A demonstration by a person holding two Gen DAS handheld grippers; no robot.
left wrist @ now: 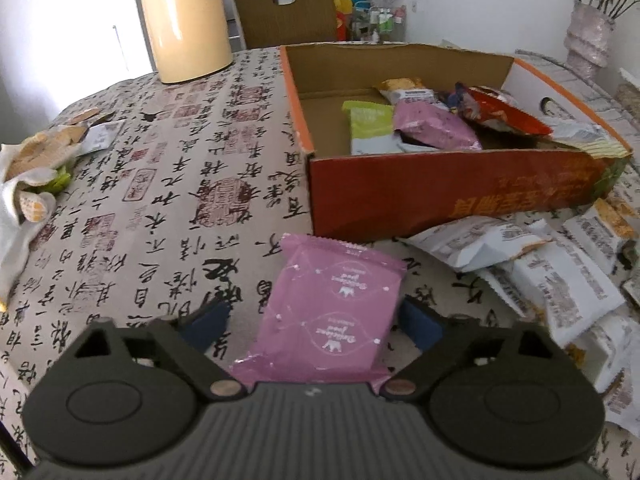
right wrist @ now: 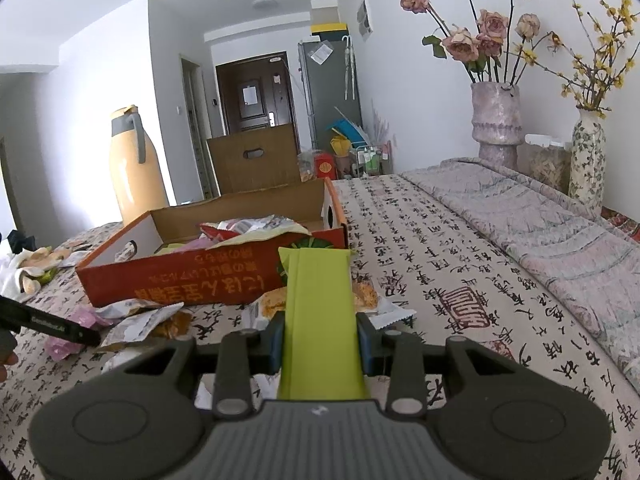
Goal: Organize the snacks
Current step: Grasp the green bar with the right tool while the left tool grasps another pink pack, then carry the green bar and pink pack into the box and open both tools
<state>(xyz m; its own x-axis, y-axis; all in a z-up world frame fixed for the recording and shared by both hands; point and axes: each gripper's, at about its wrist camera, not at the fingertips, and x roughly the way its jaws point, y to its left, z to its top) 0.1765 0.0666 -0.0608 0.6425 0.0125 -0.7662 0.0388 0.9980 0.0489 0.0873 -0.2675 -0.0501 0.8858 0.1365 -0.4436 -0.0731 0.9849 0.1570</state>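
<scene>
From the left wrist camera we see our left gripper (left wrist: 316, 316) standing wide, its two blue fingers (left wrist: 208, 320) on either side of a pink packet (left wrist: 328, 312) that lies flat on the tablecloth (left wrist: 160, 184). The right finger sits just against the packet's edge, while the left finger stands clear of it with cloth showing in the gap, so we have no grip on it. Just beyond the packet is the orange cardboard box (left wrist: 452, 188), open at the top. Inside it we see another pink packet (left wrist: 436, 124), a green and white packet (left wrist: 370, 124), a red packet (left wrist: 504, 112) and a few more behind them. To the right of the box, white packets (left wrist: 560, 280) lie in a loose heap on the cloth. A yellow jug (left wrist: 182, 20) stands at the far left of the table, and opened wrappers (left wrist: 36, 160) lie at the left edge.

From the right wrist camera we see our right gripper (right wrist: 320, 340) closed narrow on a green packet (right wrist: 318, 308), both blue pads pressing its sides. The packet points forward, its far end overlapping the near right corner of the box (right wrist: 180, 276). More packets (right wrist: 136, 320) lie on the cloth in front of the box, and part of the left gripper (right wrist: 48, 322) shows at the left edge. Two vases (right wrist: 496, 120) of flowers stand against the wall on the right.
</scene>
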